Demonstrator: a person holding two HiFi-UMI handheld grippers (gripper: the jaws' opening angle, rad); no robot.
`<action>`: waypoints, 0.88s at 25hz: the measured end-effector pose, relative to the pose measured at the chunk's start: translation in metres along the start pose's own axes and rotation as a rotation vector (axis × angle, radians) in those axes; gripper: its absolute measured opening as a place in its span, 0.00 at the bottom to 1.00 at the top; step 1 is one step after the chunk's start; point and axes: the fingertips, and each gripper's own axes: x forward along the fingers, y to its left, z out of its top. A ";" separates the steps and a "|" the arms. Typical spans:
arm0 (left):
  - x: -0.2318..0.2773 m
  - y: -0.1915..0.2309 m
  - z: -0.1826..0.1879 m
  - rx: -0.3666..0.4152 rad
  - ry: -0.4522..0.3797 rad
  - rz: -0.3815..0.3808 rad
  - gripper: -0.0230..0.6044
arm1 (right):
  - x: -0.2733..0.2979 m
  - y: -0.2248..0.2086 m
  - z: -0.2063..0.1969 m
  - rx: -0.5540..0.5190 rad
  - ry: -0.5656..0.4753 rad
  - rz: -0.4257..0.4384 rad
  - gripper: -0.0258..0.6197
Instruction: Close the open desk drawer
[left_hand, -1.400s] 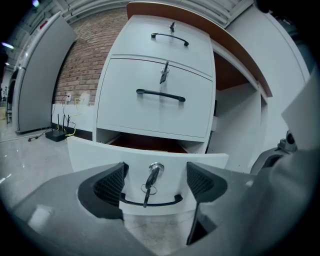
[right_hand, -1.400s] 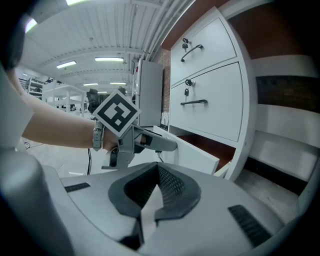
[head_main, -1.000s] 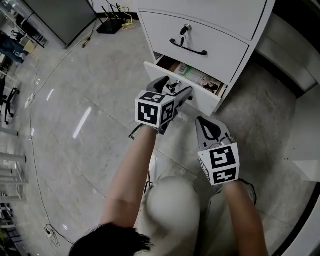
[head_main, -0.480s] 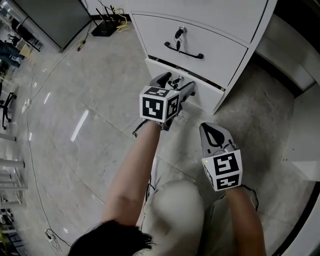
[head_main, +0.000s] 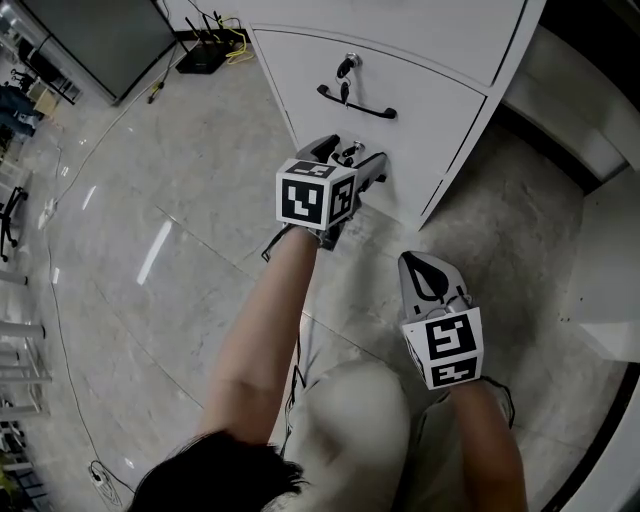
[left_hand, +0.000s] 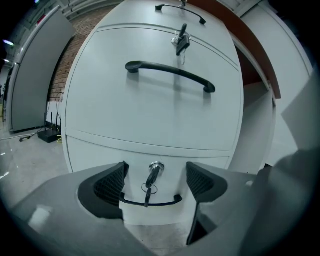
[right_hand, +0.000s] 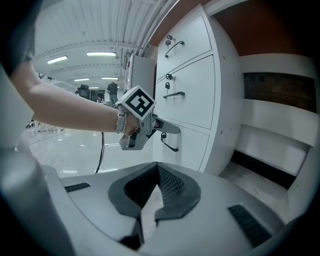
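Observation:
The white cabinet's bottom drawer (head_main: 402, 193) sits flush with the cabinet front. Its black handle (left_hand: 150, 202) and the key in its lock (left_hand: 153, 174) show in the left gripper view. My left gripper (left_hand: 155, 182) is open, its two pads (left_hand: 111, 186) standing either side of the key and handle, close to the drawer front and gripping nothing. In the head view the left gripper (head_main: 350, 162) points at that drawer. My right gripper (head_main: 428, 272) is shut and empty, held back over the floor, nearer the person's knee.
Above is the middle drawer (head_main: 400, 85) with its own black handle (head_main: 356, 103) and key. A router with cables (head_main: 200, 55) lies on the tiled floor at the far left. A dark recess (head_main: 560, 130) and a white panel (head_main: 610, 280) stand right of the cabinet.
The bottom drawer, open with papers showing a second ago, has slid in until flush. My left gripper moved forward with it. The right gripper has barely moved.

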 end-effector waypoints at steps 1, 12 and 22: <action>0.001 0.000 0.000 0.001 0.001 -0.003 0.64 | -0.001 0.000 -0.001 -0.004 0.003 0.002 0.06; -0.003 0.000 -0.003 -0.045 -0.054 -0.018 0.65 | -0.010 0.002 -0.003 -0.013 0.009 0.001 0.06; -0.027 -0.018 0.012 -0.060 -0.111 -0.025 0.64 | -0.017 0.004 0.008 -0.005 -0.038 -0.001 0.06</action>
